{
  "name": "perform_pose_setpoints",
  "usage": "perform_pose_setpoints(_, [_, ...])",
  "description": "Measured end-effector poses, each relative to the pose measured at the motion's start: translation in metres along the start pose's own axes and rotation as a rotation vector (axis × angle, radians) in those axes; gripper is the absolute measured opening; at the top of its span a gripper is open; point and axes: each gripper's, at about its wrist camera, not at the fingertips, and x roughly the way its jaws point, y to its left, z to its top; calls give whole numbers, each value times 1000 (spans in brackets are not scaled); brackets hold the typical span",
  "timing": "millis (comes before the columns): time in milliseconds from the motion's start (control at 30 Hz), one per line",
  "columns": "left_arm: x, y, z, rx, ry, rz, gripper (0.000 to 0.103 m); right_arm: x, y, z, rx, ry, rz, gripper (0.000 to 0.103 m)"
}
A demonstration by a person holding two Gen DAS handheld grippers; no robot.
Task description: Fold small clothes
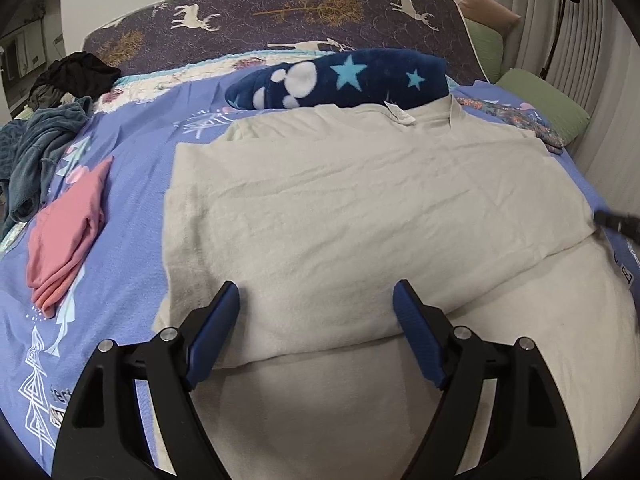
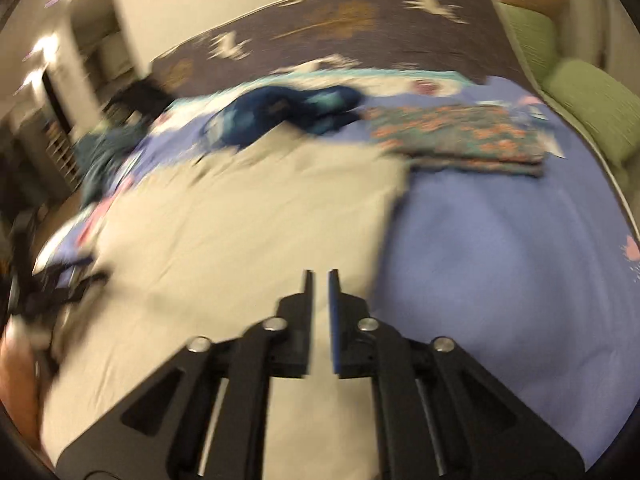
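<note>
A cream T-shirt (image 1: 360,208) lies on the blue bed sheet (image 1: 132,152), its near part folded over into a second layer with a fold edge across the front. My left gripper (image 1: 316,300) is open and empty, just above the fold edge. The right wrist view is motion-blurred; it shows the same cream shirt (image 2: 240,240) and my right gripper (image 2: 319,280) above its right part, jaws nearly closed with a thin gap and nothing between them. The tip of the right gripper (image 1: 618,222) shows at the shirt's right edge in the left wrist view.
A folded pink garment (image 1: 64,240) lies left of the shirt. A navy star blanket (image 1: 340,78) lies behind it. A folded floral garment (image 2: 460,136) sits at the right back. Teal and dark clothes (image 1: 40,148) are piled at far left. Green pillows (image 2: 592,108) line the right side.
</note>
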Motion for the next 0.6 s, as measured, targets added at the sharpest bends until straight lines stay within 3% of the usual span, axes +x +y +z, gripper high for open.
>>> perform_pose_setpoints(67, [-14,6,-2,-28,-29,-12,80,16,-7,-16,28,59,-90,11])
perform_pose_setpoints(133, [-32,14,-10,-55,-54,-32,80,10,-22,-20,118,41,-55,3])
perform_pose_setpoints(167, [-42,20,-18,-64,-51,-21,80,4,-26,-21,155,44,-83,0])
perform_pose_setpoints(233, [-53,30,-32,-78,-26,-21,80,-11,-29,-25,190,41,-91,1])
perform_pose_setpoints(300, [-67,46,-56,-121,21,-73,80,-27,-23,-34,171,27,-98,6])
perform_pose_setpoints(400, [-82,65,-87,-190,63,-153,80,-55,-19,-58,169,12,-79,26])
perform_pose_setpoints(600, [-103,69,-119,-195,76,-183,80,-78,-37,-92,225,6,-60,28])
